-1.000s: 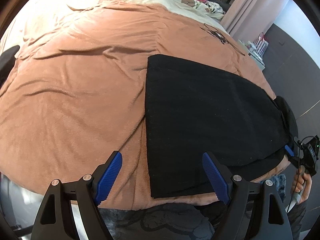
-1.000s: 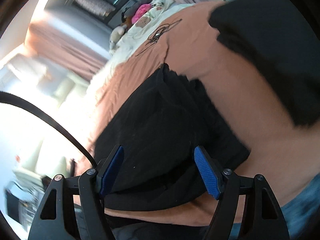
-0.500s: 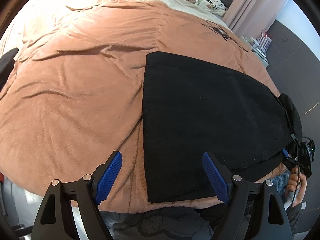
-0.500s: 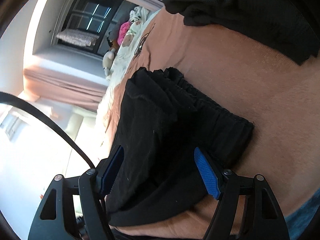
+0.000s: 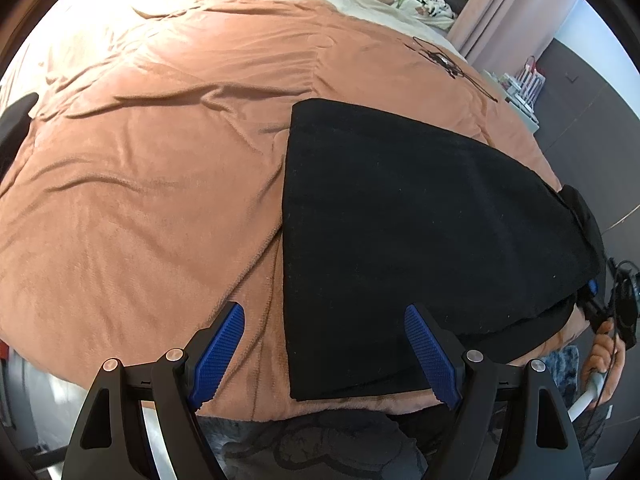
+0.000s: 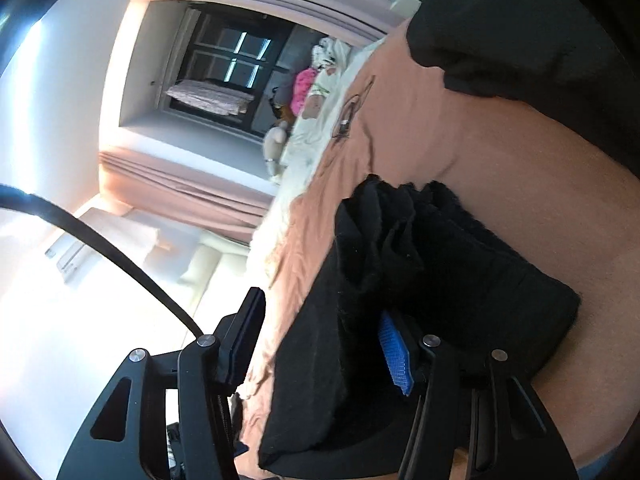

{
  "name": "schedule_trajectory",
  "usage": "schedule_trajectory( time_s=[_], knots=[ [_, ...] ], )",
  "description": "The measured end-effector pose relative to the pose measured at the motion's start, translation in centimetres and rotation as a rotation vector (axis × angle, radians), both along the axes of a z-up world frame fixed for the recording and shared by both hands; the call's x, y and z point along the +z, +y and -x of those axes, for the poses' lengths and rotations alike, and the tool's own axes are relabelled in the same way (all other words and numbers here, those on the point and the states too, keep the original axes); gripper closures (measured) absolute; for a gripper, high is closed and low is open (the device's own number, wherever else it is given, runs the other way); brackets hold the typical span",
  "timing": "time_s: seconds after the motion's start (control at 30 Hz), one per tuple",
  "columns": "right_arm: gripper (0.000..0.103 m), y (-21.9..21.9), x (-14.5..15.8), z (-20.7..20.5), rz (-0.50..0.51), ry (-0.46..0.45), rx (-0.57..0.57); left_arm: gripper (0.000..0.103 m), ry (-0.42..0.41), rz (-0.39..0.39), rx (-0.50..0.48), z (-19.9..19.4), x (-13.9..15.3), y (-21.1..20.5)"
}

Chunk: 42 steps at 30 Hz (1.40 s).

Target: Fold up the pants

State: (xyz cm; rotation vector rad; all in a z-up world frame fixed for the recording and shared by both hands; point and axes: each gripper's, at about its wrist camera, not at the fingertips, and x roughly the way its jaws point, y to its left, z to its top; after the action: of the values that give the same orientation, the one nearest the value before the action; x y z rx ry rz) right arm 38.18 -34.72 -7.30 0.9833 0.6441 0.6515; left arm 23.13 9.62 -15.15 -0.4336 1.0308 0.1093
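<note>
Black pants [image 5: 420, 232] lie flat, folded lengthwise, on the right part of a bed covered by a salmon blanket [image 5: 160, 200], waist end toward the right near edge. Left gripper [image 5: 324, 354] hovers above the near hem corner, jaws wide apart, holding nothing. Right gripper [image 6: 320, 344] is tilted sideways at the bunched waistband [image 6: 440, 248], jaws spread with the black fabric between them, one blue pad [image 6: 394, 354] against the cloth, not clamped.
</note>
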Motion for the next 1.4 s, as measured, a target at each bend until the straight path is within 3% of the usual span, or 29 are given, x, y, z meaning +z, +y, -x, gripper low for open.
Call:
schedule_trajectory(
  time_s=[0.2,0.33,0.6,0.7,0.77,0.83,0.87,1.1,1.4],
  knots=[
    [0.036,-0.7,-3.3,0.8,-0.013,0.12,-0.025,0.019,-0.001,-0.007,-0.009,0.1,0.0,-0.1],
    [0.036,-0.5,-4.1,0.7,-0.01,0.148,-0.042,0.019,0.005,-0.004,-0.005,0.0,-0.2,0.0],
    [0.037,1.3,-1.7,0.4,0.006,0.1,-0.045,0.019,0.0,-0.002,-0.005,-0.2,-0.4,0.2],
    [0.048,1.6,-1.4,0.4,0.018,0.088,-0.07,0.019,-0.003,-0.003,-0.006,-0.2,-0.4,0.2],
    [0.064,1.3,-1.2,1.0,0.021,0.069,-0.096,0.019,-0.003,-0.007,-0.007,-0.2,-0.4,0.3],
    [0.096,0.9,-0.7,2.0,0.054,0.037,-0.111,0.019,-0.002,-0.007,-0.006,-0.3,-0.5,0.4],
    [0.099,0.8,-0.5,2.4,0.072,0.03,-0.114,0.019,0.001,-0.005,-0.006,-0.3,-0.6,0.6],
    [0.101,2.2,2.5,5.1,0.181,-0.052,-0.114,0.019,0.023,0.021,-0.014,-0.6,-1.5,0.6],
    [0.102,1.9,5.1,7.7,0.178,-0.083,-0.149,0.019,0.03,0.034,-0.047,-1.1,-1.8,0.0]
  ],
)
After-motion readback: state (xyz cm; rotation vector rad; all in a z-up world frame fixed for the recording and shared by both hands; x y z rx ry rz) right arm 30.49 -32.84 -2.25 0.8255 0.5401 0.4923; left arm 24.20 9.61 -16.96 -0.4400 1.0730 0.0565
